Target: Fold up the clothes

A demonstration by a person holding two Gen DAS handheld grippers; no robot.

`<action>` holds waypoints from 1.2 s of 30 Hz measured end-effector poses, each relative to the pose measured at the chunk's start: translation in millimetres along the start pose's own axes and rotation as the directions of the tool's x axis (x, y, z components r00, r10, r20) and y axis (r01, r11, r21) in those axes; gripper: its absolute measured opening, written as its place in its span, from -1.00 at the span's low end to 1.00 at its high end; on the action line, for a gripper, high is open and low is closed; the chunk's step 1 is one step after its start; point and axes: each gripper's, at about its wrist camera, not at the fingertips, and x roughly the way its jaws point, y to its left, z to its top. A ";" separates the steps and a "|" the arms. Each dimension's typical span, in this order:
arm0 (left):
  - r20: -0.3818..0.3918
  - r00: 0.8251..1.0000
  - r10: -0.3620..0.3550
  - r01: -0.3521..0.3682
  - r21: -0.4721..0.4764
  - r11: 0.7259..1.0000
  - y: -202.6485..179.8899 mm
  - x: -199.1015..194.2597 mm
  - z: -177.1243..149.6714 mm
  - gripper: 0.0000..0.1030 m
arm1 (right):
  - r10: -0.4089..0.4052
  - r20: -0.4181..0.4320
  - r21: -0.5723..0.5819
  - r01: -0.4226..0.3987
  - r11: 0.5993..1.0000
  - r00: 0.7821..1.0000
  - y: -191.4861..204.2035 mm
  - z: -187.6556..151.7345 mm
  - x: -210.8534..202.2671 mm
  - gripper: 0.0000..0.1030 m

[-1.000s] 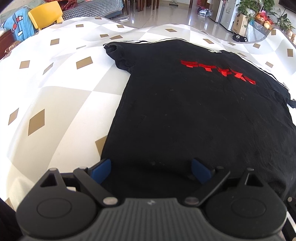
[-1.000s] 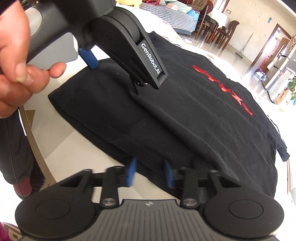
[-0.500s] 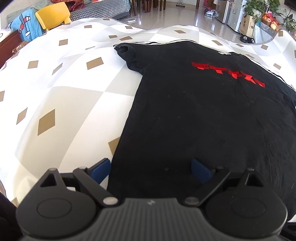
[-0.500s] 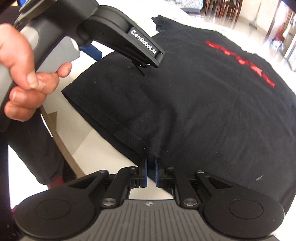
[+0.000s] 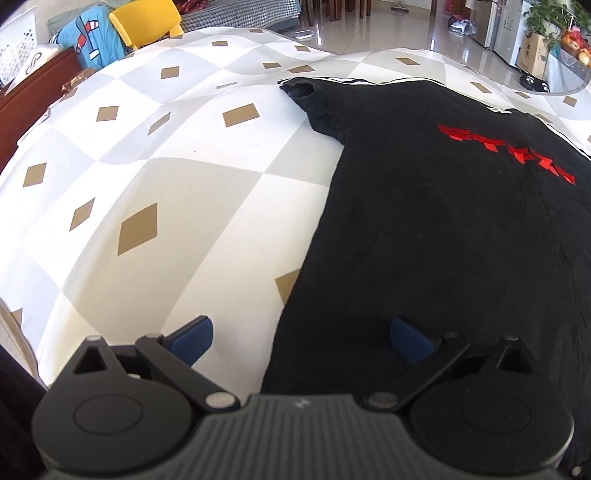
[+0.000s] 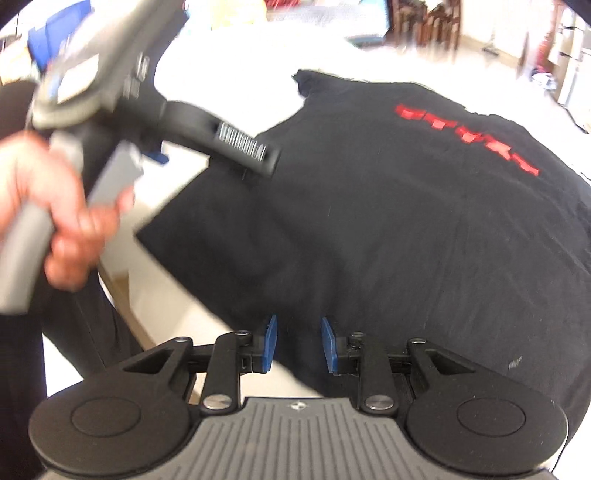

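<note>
Tee (image 5: 461, 240) flat; both claws opening, R claw (image 6: 299, 345) seemingly empty.

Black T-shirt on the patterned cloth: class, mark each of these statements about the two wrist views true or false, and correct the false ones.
1. The black T-shirt lies spread flat on the diamond-patterned cloth. True.
2. Its printed lettering is white. False: it is red.
3. The left claw is clamped shut on a sleeve. False: its jaws are opening wide, over the shirt's hem edge, gripping nothing.
4. A yellow chair stands beyond the cloth. True.
5. The right claw has its blue pads apart. True: the jaws are opening over the hem.
6. The shirt is already folded in half. False: it is unfolded.
</note>
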 end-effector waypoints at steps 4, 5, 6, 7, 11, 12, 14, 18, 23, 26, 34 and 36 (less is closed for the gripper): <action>0.011 0.999 0.045 -0.045 -0.010 0.999 2.8 0.0 1.8 0.98 | 0.000 0.057 -0.036 0.002 0.999 0.998 9.3 4.3 2.5 -0.49; 0.010 0.999 0.049 -0.049 -0.016 0.999 4.3 0.3 2.1 0.98 | 0.000 0.061 -0.043 0.003 0.999 0.998 10.5 4.9 4.3 -0.49; 0.010 0.999 0.054 -0.054 -0.021 0.998 5.8 0.6 2.4 0.98 | 0.000 0.066 -0.050 0.003 0.999 0.998 11.4 5.9 6.3 -0.49; 0.010 0.998 0.058 -0.058 -0.027 0.998 7.3 0.9 2.7 0.98 | 0.003 0.071 -0.051 0.001 0.999 0.997 10.9 9.0 9.2 -0.49; 0.014 0.997 0.072 -0.071 -0.033 0.997 8.9 1.5 3.1 0.98 | 0.037 0.056 -0.034 -0.035 0.999 0.998 12.6 13.1 17.4 -0.46; 0.015 0.997 0.074 -0.074 -0.035 0.997 9.8 1.5 2.6 0.98 | 0.044 0.048 -0.031 -0.043 0.999 0.998 13.6 13.6 19.6 -0.44; 0.017 0.997 0.075 -0.074 -0.042 0.996 11.6 1.5 2.3 0.98 | 0.048 0.041 -0.048 -0.046 0.998 0.998 17.5 12.3 22.2 -0.34; 0.044 0.998 0.039 -0.036 -0.069 0.997 14.4 -2.3 2.8 0.98 | 0.110 -0.013 -0.048 -0.110 0.993 0.994 21.6 13.2 28.8 -0.33; 0.103 0.995 -0.006 0.012 -0.052 0.999 6.5 -12.1 4.1 0.98 | 0.128 -0.065 -0.069 -0.132 0.989 0.990 27.7 10.0 29.9 -0.34; 0.107 0.993 -0.050 0.053 -0.029 0.998 -2.4 -13.3 4.5 0.99 | 0.151 -0.087 -0.035 -0.155 0.987 0.985 23.5 10.9 27.6 -0.34; 0.116 0.990 -0.078 0.079 -0.008 0.997 -17.4 -11.3 8.2 0.99 | 0.035 -0.050 0.031 -0.033 0.999 0.998 6.0 15.9 12.7 -0.32; 0.118 0.990 -0.078 0.079 -0.001 0.997 -20.5 -10.1 9.6 0.99 | -0.011 -0.040 0.076 0.014 0.997 0.999 -2.9 17.6 9.8 -0.31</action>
